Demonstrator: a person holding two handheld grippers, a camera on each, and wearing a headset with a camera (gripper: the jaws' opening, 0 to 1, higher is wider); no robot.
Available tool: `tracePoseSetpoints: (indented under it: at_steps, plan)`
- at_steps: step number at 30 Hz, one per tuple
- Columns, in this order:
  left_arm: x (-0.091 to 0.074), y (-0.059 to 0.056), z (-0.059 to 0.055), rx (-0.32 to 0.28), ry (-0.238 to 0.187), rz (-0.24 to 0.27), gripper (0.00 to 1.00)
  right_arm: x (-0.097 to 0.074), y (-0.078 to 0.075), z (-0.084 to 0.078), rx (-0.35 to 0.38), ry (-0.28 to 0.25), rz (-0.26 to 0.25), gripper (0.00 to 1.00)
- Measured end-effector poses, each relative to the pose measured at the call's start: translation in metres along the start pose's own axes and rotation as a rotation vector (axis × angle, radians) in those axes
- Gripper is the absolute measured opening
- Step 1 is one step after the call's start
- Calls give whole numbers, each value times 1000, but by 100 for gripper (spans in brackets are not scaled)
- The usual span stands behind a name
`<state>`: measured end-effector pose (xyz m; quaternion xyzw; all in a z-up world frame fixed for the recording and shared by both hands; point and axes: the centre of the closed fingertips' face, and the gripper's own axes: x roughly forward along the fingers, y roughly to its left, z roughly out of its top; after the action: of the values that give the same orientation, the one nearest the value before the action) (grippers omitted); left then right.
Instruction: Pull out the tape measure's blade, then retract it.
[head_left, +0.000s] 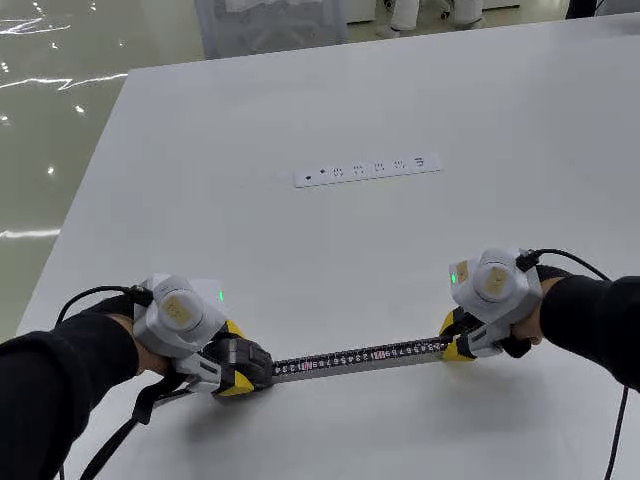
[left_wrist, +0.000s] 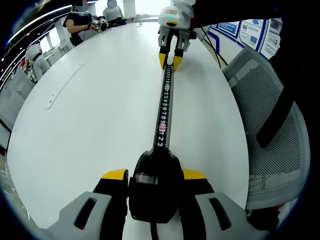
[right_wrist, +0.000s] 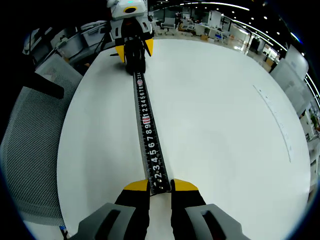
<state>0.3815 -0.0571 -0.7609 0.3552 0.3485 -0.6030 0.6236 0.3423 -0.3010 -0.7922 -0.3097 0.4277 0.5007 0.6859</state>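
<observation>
The left gripper (head_left: 238, 358), its jaws closed snugly around the black tape measure case (left_wrist: 152, 185), sits low on the white tabletop (head_left: 400, 250). The blade (head_left: 360, 356) stretches rightward to the right gripper (right_wrist: 160, 187), whose nearly closed jaws pinch its tip.

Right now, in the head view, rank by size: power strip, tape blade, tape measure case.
The tape blade and power strip look alike in length; the blade lies nearer, so unranked. Smallest: tape measure case.
</observation>
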Motion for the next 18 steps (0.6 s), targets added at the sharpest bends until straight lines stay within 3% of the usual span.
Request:
tracePoseSetpoints:
  at_steps: [18]
  plan:
    - [2,1,-1,24,21,7,35,-1,-1,0,-39,10,-25,13]
